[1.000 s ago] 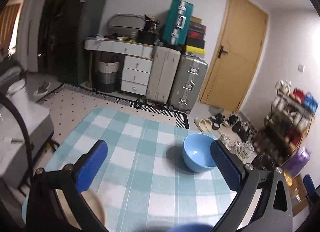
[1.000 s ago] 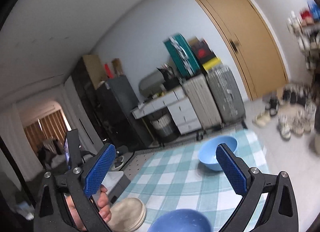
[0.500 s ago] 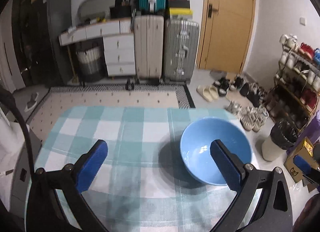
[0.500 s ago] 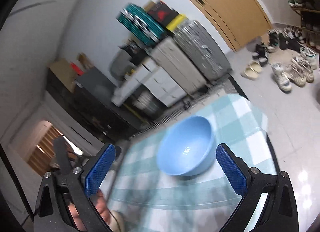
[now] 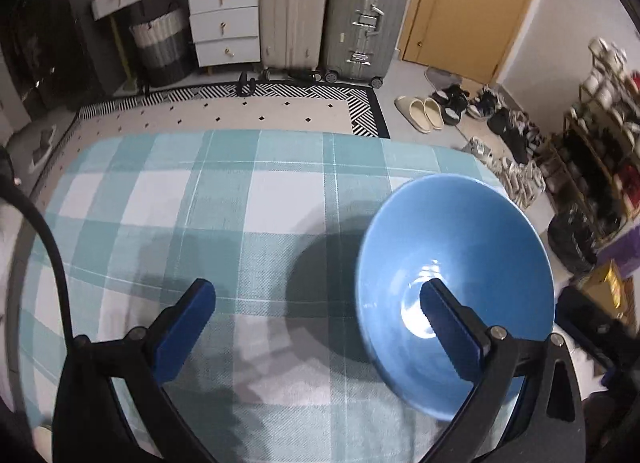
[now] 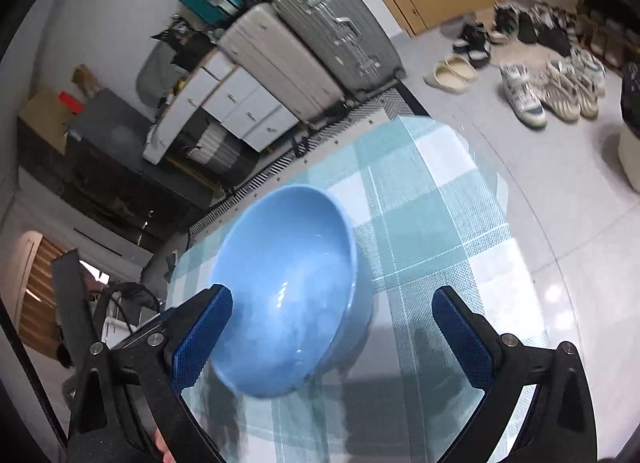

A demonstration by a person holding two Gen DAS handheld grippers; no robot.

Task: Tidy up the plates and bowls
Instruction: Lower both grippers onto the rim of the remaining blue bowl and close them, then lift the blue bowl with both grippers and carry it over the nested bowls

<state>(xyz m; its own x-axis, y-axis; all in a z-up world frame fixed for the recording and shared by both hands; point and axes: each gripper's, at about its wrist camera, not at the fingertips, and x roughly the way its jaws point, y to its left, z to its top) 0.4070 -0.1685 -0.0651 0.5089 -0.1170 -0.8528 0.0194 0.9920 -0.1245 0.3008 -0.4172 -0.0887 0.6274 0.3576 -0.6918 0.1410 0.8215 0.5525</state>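
A light blue bowl (image 5: 452, 239) stands upright on the teal-and-white checked table (image 5: 240, 199), close to its right edge. My left gripper (image 5: 316, 323) is open above the cloth; its right finger (image 5: 448, 323) hangs over the inside of the bowl and its left finger is over bare cloth. In the right wrist view the same bowl (image 6: 288, 271) fills the left half. My right gripper (image 6: 330, 335) is open, its left finger (image 6: 200, 335) at the bowl's near left rim and its right finger over the table (image 6: 420, 223). Neither gripper holds anything.
The table's far and right edges drop to a tiled floor with several shoes (image 5: 424, 113). Suitcases (image 5: 332, 7), white drawers (image 5: 224, 19) and a patterned rug (image 5: 260, 111) lie beyond. A shoe rack (image 5: 600, 135) stands at the right.
Both grippers have moved forward and tilted down onto the blue bowl, which now looks much larger. The second blue bowl and the beige plate near the front edge have left view.
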